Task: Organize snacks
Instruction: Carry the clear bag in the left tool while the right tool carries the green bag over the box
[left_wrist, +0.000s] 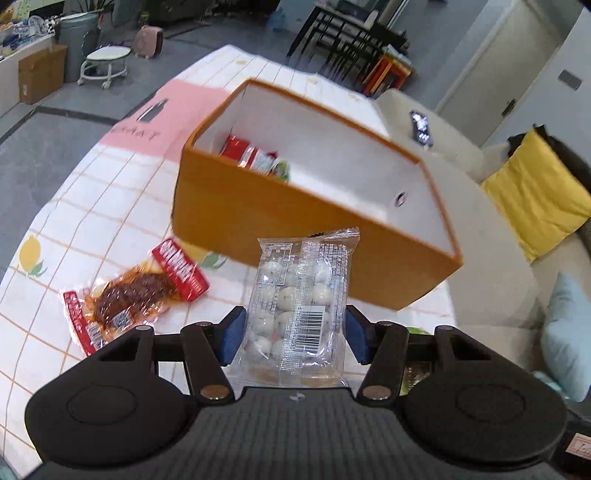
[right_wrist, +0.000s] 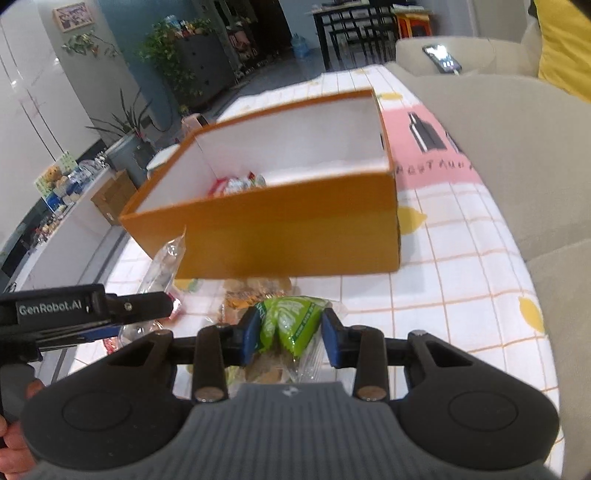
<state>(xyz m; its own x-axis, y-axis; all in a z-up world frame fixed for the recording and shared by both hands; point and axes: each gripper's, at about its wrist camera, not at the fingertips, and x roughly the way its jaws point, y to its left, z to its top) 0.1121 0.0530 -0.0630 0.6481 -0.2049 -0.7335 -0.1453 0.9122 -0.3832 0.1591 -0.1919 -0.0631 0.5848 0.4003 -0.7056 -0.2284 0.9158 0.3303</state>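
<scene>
Left gripper (left_wrist: 295, 334) clamps a light, crinkly clear candy bag (left_wrist: 301, 302) mid-body; right gripper (right_wrist: 290, 338) pinches a soft green packet (right_wrist: 290, 323), seemingly securely, near the orange box (right_wrist: 288, 236).

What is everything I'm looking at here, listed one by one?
box: one, orange outside and white inside, open, on the table.
red packets in the box: count unclear, red and white.
clear pack of white balls: one, in the left claw.
green packet: one, in the right claw.
red and brown snack packet: one, on the cloth left of the box.
tablecloth: one, white grid with pink patch and lemons.
phone: one, on the beige sofa.
left claw: black, blue pads.
right claw: black, blue pads.
</scene>
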